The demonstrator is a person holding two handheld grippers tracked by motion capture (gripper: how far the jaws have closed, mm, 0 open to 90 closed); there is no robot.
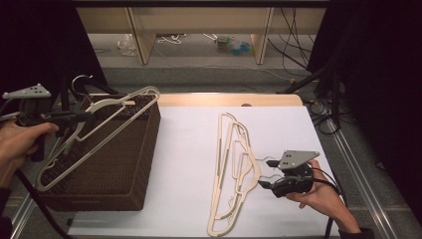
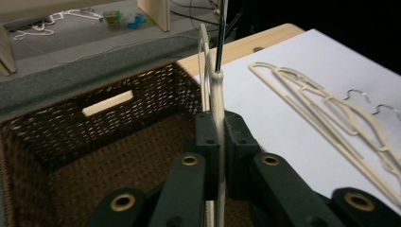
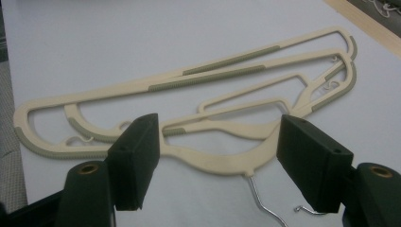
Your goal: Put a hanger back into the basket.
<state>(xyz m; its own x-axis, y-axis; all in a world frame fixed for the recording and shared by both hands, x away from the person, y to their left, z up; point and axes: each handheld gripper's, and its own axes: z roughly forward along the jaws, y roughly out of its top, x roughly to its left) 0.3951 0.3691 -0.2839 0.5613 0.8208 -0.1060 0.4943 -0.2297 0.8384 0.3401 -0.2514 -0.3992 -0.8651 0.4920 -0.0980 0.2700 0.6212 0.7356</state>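
- Clearly, the left gripper [image 2: 218, 142] has its jaws closed tight on the neck of a cream hanger [image 1: 99, 130], just below the metal hook [image 2: 221, 33]; in the left gripper view the thin cream edge runs up between the two black pads.
- In the high view this held hanger hangs tilted over the brown wicker basket [image 1: 144, 164], with its hook end up near the gripper and its long bar slanting down toward the near left corner of the basket.
- The basket stands on the left part of the table, on the white sheet [image 1: 189, 144].
- The right gripper [image 3: 217, 156] has its jaws wide apart; no earlier view bears on them, and the pads press on nothing.
- In the right gripper view its two black pads stand on either side of the curved neck of the nearest hanger in the pile of hangers [image 3: 198, 94], low over it, with a wire hook [image 3: 265, 201] showing between them; whether a pad touches the plastic cannot be told.
- The pile, several cream hangers with grey ribbed strips, lies flat and overlapping on the white sheet, right of the basket and well apart from it.
- No brand, label or readable writing shows on the hangers, basket or grippers.
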